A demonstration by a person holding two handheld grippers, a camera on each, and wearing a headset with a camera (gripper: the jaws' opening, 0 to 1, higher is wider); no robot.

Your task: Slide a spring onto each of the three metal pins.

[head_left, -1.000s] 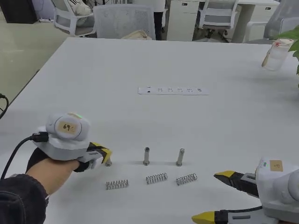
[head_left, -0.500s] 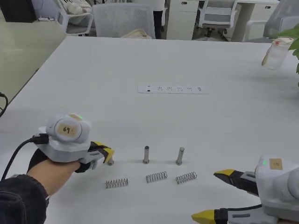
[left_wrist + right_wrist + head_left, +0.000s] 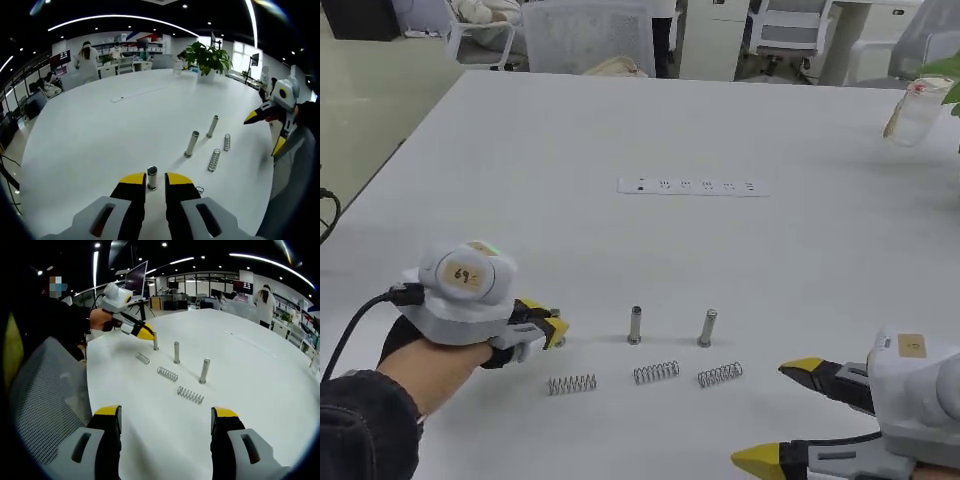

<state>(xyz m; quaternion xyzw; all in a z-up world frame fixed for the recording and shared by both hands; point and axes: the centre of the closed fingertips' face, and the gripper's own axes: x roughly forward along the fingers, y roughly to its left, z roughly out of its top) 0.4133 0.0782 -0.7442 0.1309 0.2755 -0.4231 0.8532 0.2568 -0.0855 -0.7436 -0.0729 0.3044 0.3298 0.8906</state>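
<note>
Left gripper view is showing the left gripper [image 3: 155, 179] closing in on the leftmost short grey steel pin [image 3: 152, 176]. Over the last second its narrow-set jaws have come to straddle the pin, though I cannot tell whether they are pinching it. Three coiled wire springs [image 3: 656, 373] are lying loose near that pin, none threaded yet. The right gripper [image 3: 165, 414], jaws gaping wide, is waiting well to the right of that pin.

An office, with swivel chairs [image 3: 582, 38] and a monitor [image 3: 136, 274].

Shiny metal pins [image 3: 635, 325], coiled wire springs [image 3: 656, 373], smooth matt white table [image 3: 620, 130].
</note>
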